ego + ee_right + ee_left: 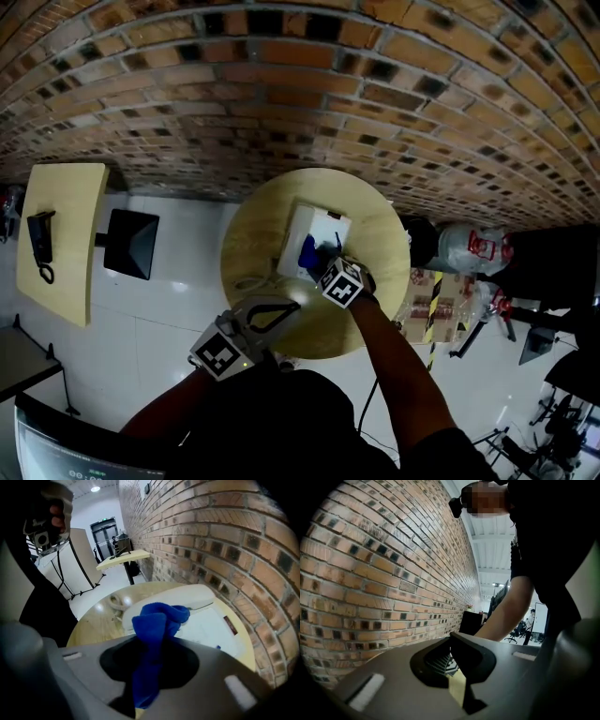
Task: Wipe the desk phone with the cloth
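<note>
I have the cloth (157, 620) pinched in my right gripper (323, 265). The jaws are closed nearly together on its blue folds, and a loose bunch sticks out past the tips, so that soft fabric rather than the gripper meets the plastic. I hold it tilted steeply down over the desk phone (317, 232). The phone sits on the round table (375, 319) a little beyond the middle, toward the edge nearest the brick wall (281, 94). Its handset (178, 599) lies on the body, and the coiled cord (115, 602) rests on the wood beside it. My left gripper (284, 307) hangs over the table's near edge with its jaws together and nothing between them. I judge it is parked there to leave the wiping hand room, since the phone looks steady enough without a hold. I cannot tell whether the cloth is touching the handset or just above it, because the bunch itself covers that spot. From the head view my right gripper and its marker cube hide the phone's near side, and the keys are washed out to plain white. The left gripper view shows only wall and my arm, not the phone.
</note>
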